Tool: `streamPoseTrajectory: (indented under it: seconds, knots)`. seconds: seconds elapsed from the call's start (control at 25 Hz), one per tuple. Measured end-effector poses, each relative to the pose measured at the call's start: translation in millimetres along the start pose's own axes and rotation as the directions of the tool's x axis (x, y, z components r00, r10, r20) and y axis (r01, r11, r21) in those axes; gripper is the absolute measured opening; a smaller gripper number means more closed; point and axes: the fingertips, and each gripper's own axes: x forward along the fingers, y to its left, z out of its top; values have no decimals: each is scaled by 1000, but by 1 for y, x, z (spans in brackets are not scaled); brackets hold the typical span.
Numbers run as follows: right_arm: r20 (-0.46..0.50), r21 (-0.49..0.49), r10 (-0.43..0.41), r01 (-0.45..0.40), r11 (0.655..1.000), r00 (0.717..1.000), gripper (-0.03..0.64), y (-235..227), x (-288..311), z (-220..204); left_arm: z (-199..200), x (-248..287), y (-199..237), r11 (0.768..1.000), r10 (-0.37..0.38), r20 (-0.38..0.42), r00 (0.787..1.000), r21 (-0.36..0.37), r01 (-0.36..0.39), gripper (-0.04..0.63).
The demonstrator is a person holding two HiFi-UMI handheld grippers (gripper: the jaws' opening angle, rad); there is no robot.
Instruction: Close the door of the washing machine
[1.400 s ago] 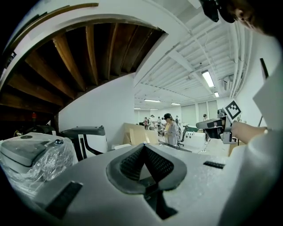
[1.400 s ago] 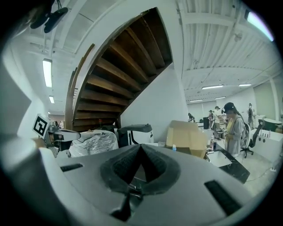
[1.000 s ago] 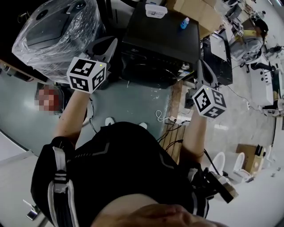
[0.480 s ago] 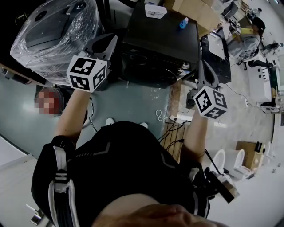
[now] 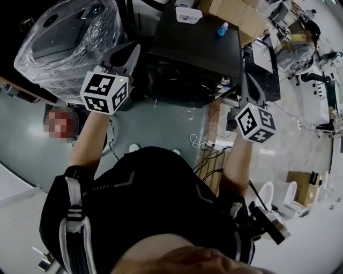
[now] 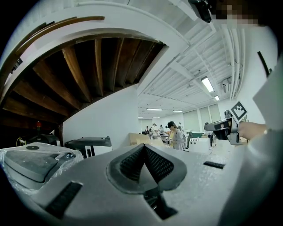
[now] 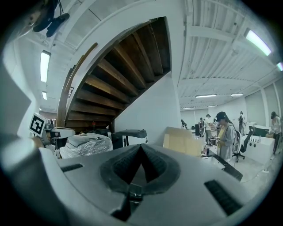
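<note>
Hard to make out: the washing machine (image 5: 194, 51) shows mainly its dark top in the head view. Its front face lies in shadow, so whether the door stands open or shut cannot be told.
Cut off: the person's hands are covered by the grippers' marker cubes, and a black shirt fills the lower part of the head view.
Washing machine: straight ahead of the person, beyond both sets of jaw tips and touched by neither.
Left gripper (image 5: 130, 52): jaws pressed together with nothing between them, held level toward the gap between the washing machine and the wrapped machine beside it.
Right gripper (image 5: 246, 80): jaws likewise closed and empty – near the washing machine's right front corner as seen from above.
Wrapped machine (image 5: 64, 40): a grey appliance sealed in clear plastic film, left of the washing machine.
White box (image 5: 188, 14): sits at the back edge of the washing machine's top; its contents are unseen.
Blue bottle (image 5: 223, 28): by the top's right rear corner.
Cardboard boxes (image 5: 238, 15): behind the washing machine – contents not visible.
Floor (image 5: 161, 126): smooth grey-green, with cables (image 5: 206, 145) lying to the right of the person's feet.
Room: the underside of a staircase (image 7: 117, 81) with wooden beams rises over the machines. Beyond it are a white ceiling with strip lights and people (image 7: 226, 134) standing far back.
</note>
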Motion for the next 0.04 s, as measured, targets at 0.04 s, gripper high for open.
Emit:
streamPoseTrajectory:
  seconds: [0.04]
  knots:
    - [0,1,0,0,1000,1000,3,0,1,0,0,0,0,1000,0,0,1000,0,0,5]
